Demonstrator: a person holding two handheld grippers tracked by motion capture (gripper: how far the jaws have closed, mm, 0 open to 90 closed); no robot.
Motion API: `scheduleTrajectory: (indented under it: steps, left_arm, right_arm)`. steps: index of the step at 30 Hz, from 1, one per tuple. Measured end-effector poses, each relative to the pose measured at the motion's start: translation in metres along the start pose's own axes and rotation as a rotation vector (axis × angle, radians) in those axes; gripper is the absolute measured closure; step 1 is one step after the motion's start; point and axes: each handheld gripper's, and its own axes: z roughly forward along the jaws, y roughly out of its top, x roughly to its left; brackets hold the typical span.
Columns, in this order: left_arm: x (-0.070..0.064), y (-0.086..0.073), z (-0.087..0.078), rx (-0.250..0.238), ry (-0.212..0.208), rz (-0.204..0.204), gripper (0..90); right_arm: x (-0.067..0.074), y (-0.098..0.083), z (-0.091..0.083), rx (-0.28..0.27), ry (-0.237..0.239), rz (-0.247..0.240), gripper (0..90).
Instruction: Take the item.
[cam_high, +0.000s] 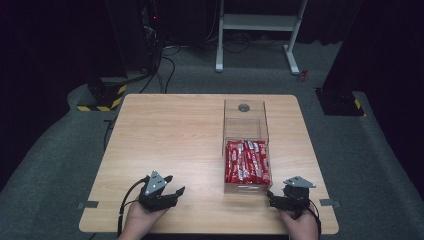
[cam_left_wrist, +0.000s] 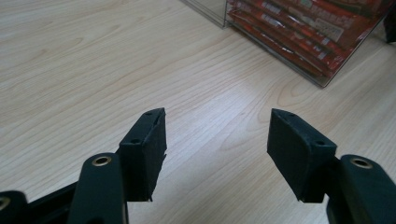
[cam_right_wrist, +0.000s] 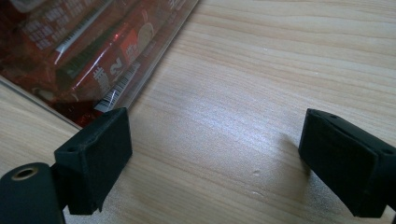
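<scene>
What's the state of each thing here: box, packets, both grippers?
Clear box: upright on the table, open at the top, far half bare.
Red packets: packed side by side in the near half of the box, untouched.
Left gripper: open, nothing between the jaws, over bare wood.
Right gripper: open, nothing between the jaws, close beside the box's near corner.

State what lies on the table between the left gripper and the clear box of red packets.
Nothing: the high view shows bare wood between the left gripper and the box.
</scene>
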Motion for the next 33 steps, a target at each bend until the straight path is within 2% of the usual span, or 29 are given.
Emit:
scheduleTrajectory:
  steps: [14,18,23,33]
  left_arm:
    - [-0.017,0.016,0.005,-0.034,-0.04,0.017,38.0]
    - [-0.02,0.019,0.005,-0.043,-0.032,0.026,38.1]
    - [-0.026,0.027,0.006,-0.07,-0.051,0.019,38.2]
    - [-0.034,0.037,0.012,-0.074,-0.077,0.032,38.2]
  right_arm:
    - [0.0,0.0,0.0,0.0,0.0,0.0,9.5]
    - [0.0,0.0,0.0,0.001,0.0,0.002,9.5]
    - [0.0,0.0,0.0,0.001,0.0,0.001,9.5]
    - [0.0,0.0,0.0,0.001,0.0,0.001,9.5]
